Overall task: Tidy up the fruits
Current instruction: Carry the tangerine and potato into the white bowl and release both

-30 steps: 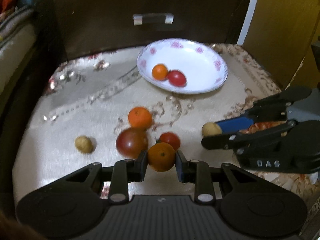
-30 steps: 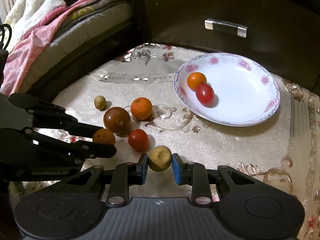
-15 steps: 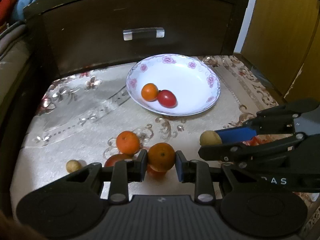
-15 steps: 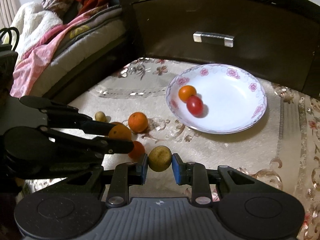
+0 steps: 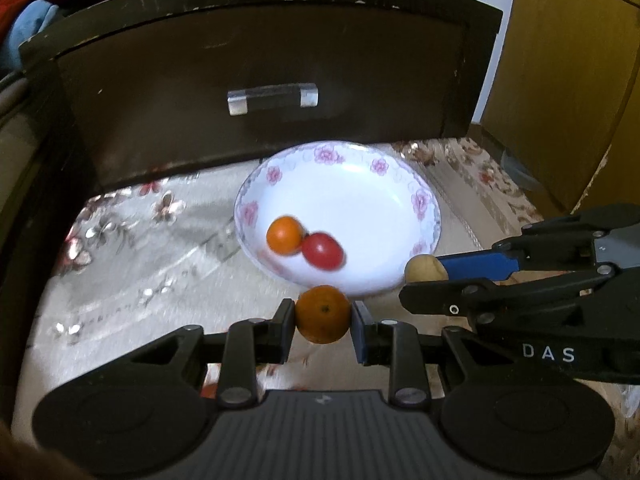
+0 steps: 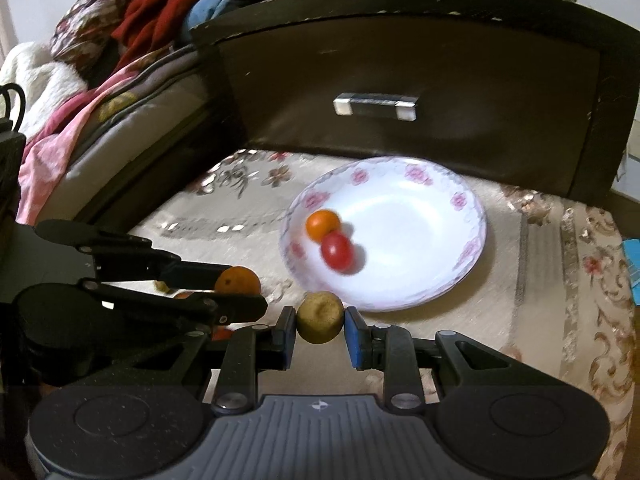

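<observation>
Left wrist: left gripper (image 5: 322, 315) clamps an orange (image 5: 322, 314); right gripper (image 6: 319, 318) grips a yellowish fruit (image 6: 319, 317).

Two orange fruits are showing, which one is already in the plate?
The smaller orange fruit, lying in the flowered plate against the red tomato. The other orange is clamped in the left gripper, short of the plate's near rim.

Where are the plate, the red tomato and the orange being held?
plate (image 5: 384, 200): left wrist view, bare white middle.
red tomato (image 5: 322, 251): left wrist view, its middle.
held orange (image 5: 322, 314): left wrist view, its front face.
</observation>
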The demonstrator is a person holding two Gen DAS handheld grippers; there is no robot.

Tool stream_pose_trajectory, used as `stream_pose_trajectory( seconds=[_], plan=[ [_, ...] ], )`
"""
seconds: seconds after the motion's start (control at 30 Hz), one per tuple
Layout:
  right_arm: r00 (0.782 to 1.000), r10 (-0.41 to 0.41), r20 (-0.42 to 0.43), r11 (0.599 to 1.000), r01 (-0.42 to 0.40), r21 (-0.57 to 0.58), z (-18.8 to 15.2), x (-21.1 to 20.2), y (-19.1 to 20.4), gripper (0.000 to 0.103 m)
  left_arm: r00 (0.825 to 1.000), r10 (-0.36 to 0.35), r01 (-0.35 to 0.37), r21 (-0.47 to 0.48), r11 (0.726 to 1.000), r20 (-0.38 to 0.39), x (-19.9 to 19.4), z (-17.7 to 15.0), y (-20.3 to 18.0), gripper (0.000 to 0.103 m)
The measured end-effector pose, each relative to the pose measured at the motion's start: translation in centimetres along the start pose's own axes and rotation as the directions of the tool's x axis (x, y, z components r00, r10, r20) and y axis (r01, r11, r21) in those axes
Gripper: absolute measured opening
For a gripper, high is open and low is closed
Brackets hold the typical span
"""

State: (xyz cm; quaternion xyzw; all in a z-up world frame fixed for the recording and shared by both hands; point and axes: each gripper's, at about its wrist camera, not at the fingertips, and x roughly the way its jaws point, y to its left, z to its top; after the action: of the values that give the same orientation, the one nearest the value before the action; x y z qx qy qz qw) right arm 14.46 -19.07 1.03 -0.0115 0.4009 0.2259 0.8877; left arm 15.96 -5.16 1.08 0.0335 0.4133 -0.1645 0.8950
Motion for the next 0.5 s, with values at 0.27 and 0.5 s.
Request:
stream_pose_trajectory(
  seconds=[0.27, 0.5],
  plan=[
    [0.999, -0.037, 0.04, 0.999, 0.036, 0.032, 1.7, 0.9, -2.2, 0.021, 1.0, -0.002, 0.002, -0.001, 1.0, 0.013, 2.4, 1.9, 0.1, 0.037],
    [0.998, -0.051, 0.026, 0.997, 0.049, 0.051, 2.0, 2.2, -3.4, 0.021, 1.0, -0.001, 0.001, 0.006, 1.0, -0.005, 3.9, 2.3, 0.1, 0.037]
  ],
)
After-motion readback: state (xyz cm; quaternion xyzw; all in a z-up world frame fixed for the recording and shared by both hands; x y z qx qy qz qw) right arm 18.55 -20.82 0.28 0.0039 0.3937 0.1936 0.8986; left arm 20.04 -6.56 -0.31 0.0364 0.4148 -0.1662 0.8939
